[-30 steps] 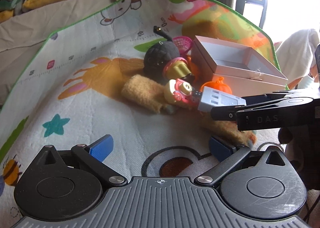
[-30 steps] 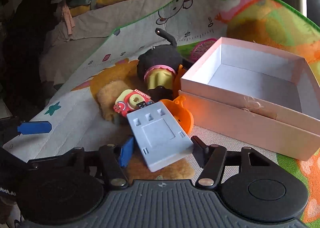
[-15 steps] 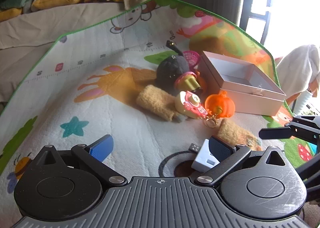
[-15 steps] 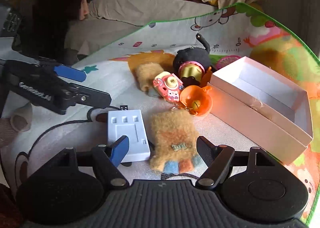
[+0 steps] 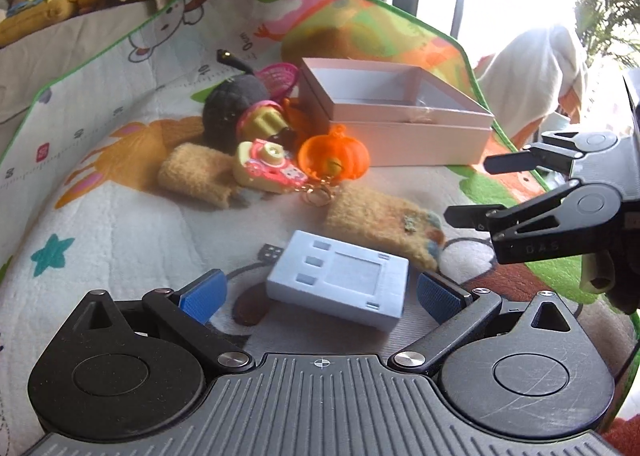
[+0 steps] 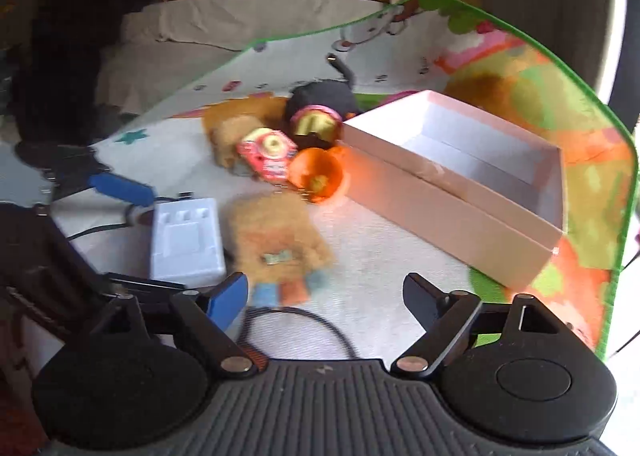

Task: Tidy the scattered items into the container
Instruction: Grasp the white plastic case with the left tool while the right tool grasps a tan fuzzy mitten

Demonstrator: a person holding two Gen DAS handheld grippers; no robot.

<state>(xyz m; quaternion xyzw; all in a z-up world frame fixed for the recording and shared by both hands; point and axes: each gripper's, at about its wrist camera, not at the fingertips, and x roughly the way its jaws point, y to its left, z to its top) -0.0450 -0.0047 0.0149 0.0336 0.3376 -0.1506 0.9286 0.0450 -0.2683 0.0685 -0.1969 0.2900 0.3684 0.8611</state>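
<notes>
Left wrist view: the left gripper [image 5: 318, 290] is wide open, empty, straddling a pale blue plastic block [image 5: 340, 280] on the play mat [image 5: 100, 223]; closing off-centre could skid it away. Right wrist view: the right gripper [image 6: 324, 296], open and empty, hovers near a furry paw toy [image 6: 276, 244], the empty pink box [image 6: 460, 211] beyond; a loose black cable [image 6: 304, 316] could snag.

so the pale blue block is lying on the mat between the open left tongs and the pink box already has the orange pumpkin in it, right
Not quite. The orange pumpkin is not in the pink box; it sits on the mat just outside the box's near wall, and the box looks empty in the right wrist view. The pale blue block does lie between the open left tongs.
</notes>
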